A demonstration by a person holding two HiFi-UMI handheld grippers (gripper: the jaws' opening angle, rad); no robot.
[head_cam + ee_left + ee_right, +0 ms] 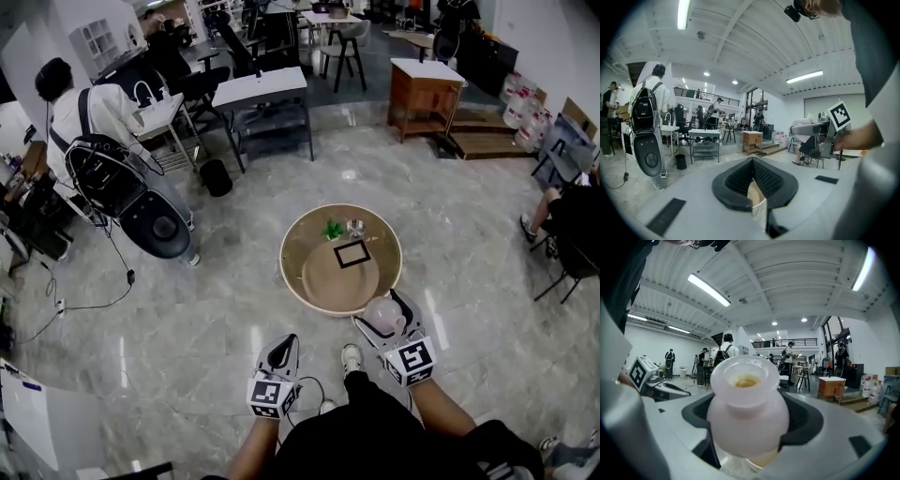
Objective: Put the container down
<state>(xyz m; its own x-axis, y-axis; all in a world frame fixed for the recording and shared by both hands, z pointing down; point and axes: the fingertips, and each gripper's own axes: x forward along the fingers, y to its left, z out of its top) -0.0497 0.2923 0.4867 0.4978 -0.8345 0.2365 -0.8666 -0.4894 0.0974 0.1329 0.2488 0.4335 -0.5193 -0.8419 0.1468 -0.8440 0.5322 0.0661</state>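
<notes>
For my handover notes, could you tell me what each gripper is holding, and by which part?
The right gripper holds the frosted container by its rounded body, below the neck. The left gripper is shut and holds nothing.

The container (384, 316) sits between the right gripper's (382, 313) jaws, over the round table's (292, 274) near-right rim. The left gripper (281, 345) is to its left.
</notes>
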